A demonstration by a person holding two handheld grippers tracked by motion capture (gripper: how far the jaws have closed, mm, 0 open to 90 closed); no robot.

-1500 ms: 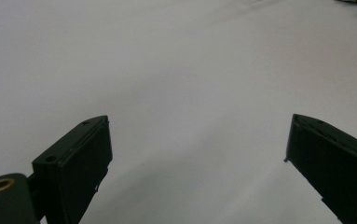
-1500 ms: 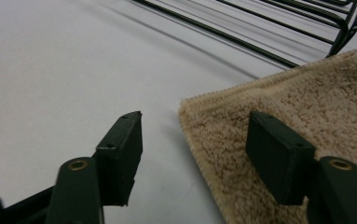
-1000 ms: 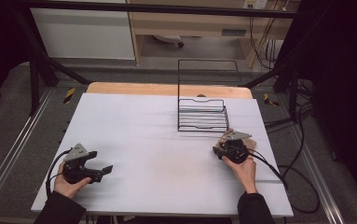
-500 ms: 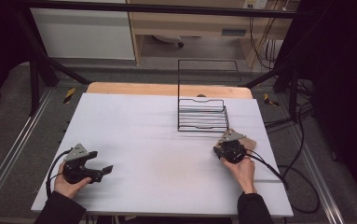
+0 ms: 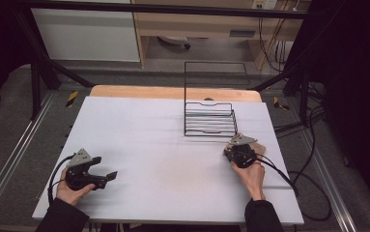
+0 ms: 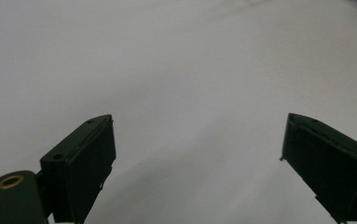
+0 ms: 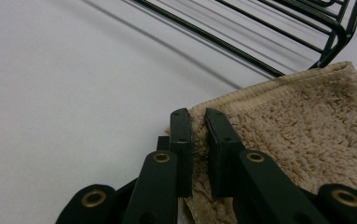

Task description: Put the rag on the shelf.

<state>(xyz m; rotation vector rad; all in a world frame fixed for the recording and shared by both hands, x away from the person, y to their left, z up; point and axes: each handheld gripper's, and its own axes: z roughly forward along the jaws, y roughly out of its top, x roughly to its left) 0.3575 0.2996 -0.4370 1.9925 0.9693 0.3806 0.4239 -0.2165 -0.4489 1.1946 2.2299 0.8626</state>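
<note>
My right gripper (image 7: 198, 135) has just been closing, and I see its jaws now pinched on the near edge of the beige towel (image 7: 302, 130), a fold of cloth caught between them. The towel lies flat on the white table (image 5: 153, 135), spreading ahead and to the gripper's right, just short of the black wire rack (image 7: 278, 28). My left gripper (image 6: 197, 154) rests well apart, jaws spread wide over bare tabletop.

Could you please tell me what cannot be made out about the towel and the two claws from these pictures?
- Towel: the right gripper view cuts it off at the right and bottom edges; in the high view the right claw and hand cover most of it.
- Right claw: its jaws have just been closing on the towel's edge.
- Left claw: open over bare table.
</note>
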